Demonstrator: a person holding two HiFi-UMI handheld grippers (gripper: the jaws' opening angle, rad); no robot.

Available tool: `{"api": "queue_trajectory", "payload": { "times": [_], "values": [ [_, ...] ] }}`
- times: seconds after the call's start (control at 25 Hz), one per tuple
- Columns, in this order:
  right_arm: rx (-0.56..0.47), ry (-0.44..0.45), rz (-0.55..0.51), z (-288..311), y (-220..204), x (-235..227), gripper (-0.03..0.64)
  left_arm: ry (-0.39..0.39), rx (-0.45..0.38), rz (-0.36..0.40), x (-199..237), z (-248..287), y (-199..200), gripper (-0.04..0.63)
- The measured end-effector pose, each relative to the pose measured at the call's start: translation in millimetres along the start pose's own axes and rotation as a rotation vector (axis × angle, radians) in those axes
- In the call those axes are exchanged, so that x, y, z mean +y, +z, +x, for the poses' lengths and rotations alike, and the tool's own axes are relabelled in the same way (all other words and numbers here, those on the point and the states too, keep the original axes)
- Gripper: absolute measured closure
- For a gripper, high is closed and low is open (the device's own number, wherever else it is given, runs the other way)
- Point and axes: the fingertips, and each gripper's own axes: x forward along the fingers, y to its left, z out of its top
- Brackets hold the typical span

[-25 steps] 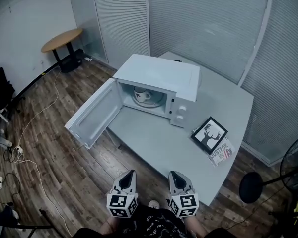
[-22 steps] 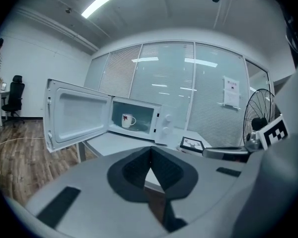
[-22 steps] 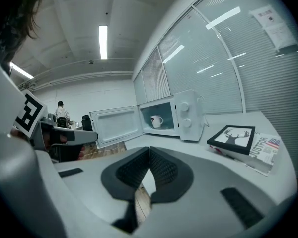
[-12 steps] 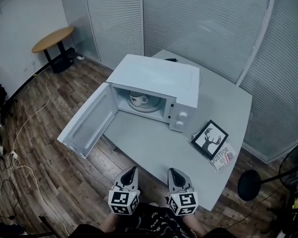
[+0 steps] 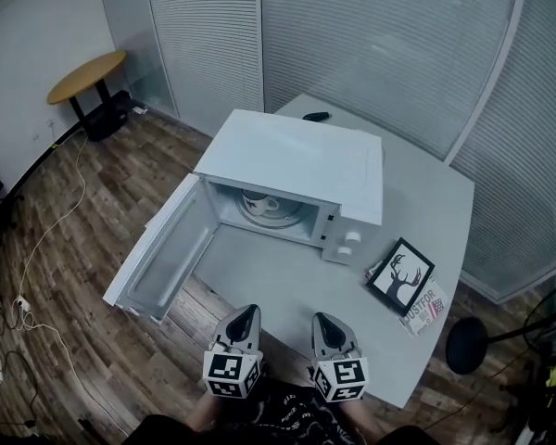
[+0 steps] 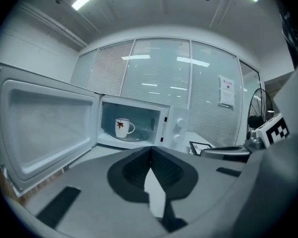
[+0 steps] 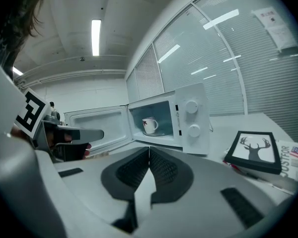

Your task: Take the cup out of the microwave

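A white microwave (image 5: 296, 160) stands on the grey table (image 5: 287, 276) with its door (image 5: 157, 253) swung wide open to the left. Inside, on the turntable, sits a white cup (image 5: 257, 200) with a red leaf print (image 6: 122, 127), also seen in the right gripper view (image 7: 149, 125). My left gripper (image 5: 244, 319) and right gripper (image 5: 325, 324) are side by side at the table's near edge, well short of the microwave. Both are shut with nothing between their jaws and point toward the open cavity (image 6: 150, 150) (image 7: 149, 150).
A framed deer picture (image 5: 400, 276) and a booklet (image 5: 424, 306) lie right of the microwave. A small dark object (image 5: 315, 117) lies behind it. A round wooden table (image 5: 85, 74) stands far left, a fan stand (image 5: 468, 346) at the right, cables on the floor.
Both grippers and the head have moved forward toward the table. The microwave now sits nearer and more central in view. The jaws have stayed shut.
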Motion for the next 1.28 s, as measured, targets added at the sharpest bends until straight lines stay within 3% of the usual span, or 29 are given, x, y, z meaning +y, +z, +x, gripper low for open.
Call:
{"api": "queue_trajectory", "payload": {
  "times": [1.28],
  "values": [
    [0.006,-0.137,-0.008,150,55,25,0.612,-0.124,-0.025,0.035,115,77,45,0.589]
  ]
}}
